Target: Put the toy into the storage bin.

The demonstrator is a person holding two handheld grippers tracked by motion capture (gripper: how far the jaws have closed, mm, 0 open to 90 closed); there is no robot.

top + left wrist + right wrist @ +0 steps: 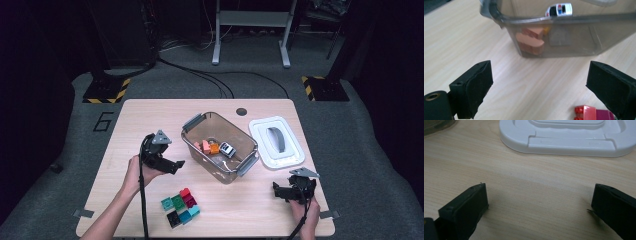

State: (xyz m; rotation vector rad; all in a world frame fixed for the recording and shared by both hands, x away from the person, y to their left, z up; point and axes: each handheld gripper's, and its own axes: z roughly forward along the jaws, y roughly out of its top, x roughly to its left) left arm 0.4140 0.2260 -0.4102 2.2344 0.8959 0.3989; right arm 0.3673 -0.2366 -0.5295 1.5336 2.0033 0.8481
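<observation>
The left gripper (179, 163) is hanging over the table (125, 125), held in the person's left hand (136, 172), with its jaws pointing toward the near wall of the bin (192, 147). In the left gripper view its jaws are standing wide apart with nothing between them, just bare wood showing in the gap, and a red brick (585, 112) with a magenta one beside it is peeking in near the lower right jaw. Just in front of that gripper, nearer the person, a cluster of bricks (180, 206) is lying on the table: green, teal, red, magenta and black pieces packed close together, none of them being touched. The bin is sitting in the middle of the table, clear and smoky, turned at an angle, with grey latches at two ends. Inside it peach blocks (530, 43) are resting against the near wall, an orange piece (214, 148) is lying beside them, and a toy car (227, 149), white with dark windows, is lying farther in. To the right of the bin the white lid (292, 150) is lying flat on the table, apart from the bin, its grey handle facing up. Nearer the person, at the right corner, the right gripper (276, 190) is resting low by the table edge in the right hand (306, 210). In the right gripper view its jaws are spread wide too, gripping nothing, with plain wood between them and the edge of the lid lying well ahead.
</observation>
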